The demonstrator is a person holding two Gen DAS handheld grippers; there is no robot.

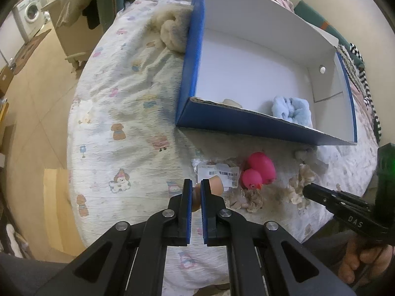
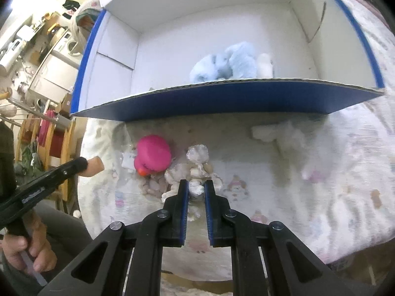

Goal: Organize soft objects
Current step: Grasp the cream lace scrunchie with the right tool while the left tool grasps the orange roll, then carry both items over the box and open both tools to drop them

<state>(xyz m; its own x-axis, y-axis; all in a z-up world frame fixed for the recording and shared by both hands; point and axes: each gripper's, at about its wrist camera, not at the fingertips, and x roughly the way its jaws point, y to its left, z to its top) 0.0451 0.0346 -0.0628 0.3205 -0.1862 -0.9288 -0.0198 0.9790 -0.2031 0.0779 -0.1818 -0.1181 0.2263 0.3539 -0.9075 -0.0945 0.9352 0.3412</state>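
Note:
My left gripper is shut on a tan soft toy, held just above the bed; the toy also shows in the right wrist view. My right gripper is shut on a frilly white-beige cloth bundle, which lies on the bed and also shows in the left wrist view. A pink rubber duck lies between them. The blue box with a white inside holds a light blue fluffy cloth and a small white item.
A plastic packet with barcode labels lies beside the duck. A white fluffy piece lies in front of the box. A beige fluffy cloth sits left of the box. The bed's edge drops to the floor at left.

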